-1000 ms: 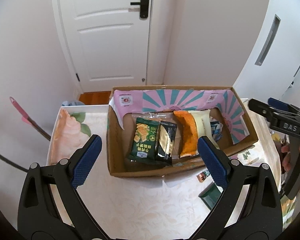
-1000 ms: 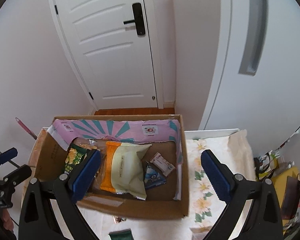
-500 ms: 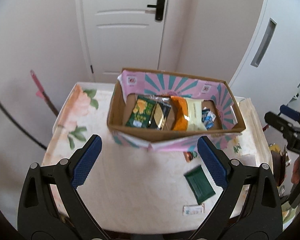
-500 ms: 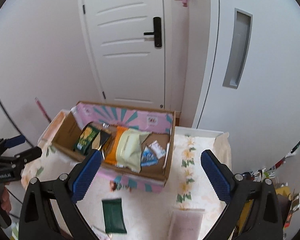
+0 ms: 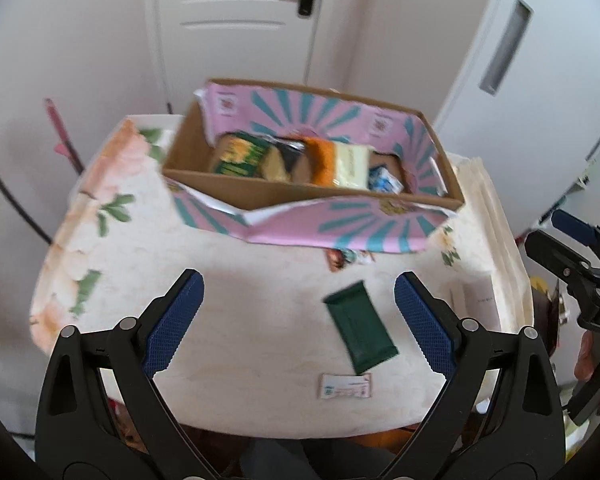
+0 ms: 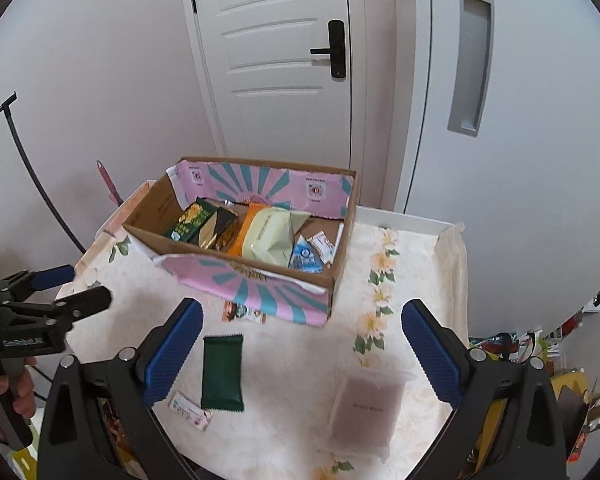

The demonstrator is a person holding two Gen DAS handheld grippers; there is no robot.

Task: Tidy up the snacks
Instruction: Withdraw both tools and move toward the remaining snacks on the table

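Observation:
A cardboard box (image 5: 308, 194) (image 6: 260, 268) with pink and teal lining stands at the back of the table and holds several snack packets. A dark green packet (image 5: 360, 332) (image 6: 223, 372) lies on the table in front of it. A small white sachet (image 5: 346, 386) (image 6: 190, 412) lies near the front edge. A small packet (image 5: 342, 258) (image 6: 244, 312) peeks from under the box. A pale pink packet (image 6: 366, 410) lies at the front right. My left gripper (image 5: 298, 320) (image 6: 60, 292) is open and empty. My right gripper (image 6: 302, 352) (image 5: 572, 240) is open and empty.
The small table (image 5: 236, 320) has a floral cloth and drops off at its front and sides. A white door (image 6: 284, 60) and walls stand behind it. Clutter (image 6: 556, 368) lies beside the table on the right.
Both grippers have pulled back and up from the box. More of the table and the loose packets in front of the box have come into view.

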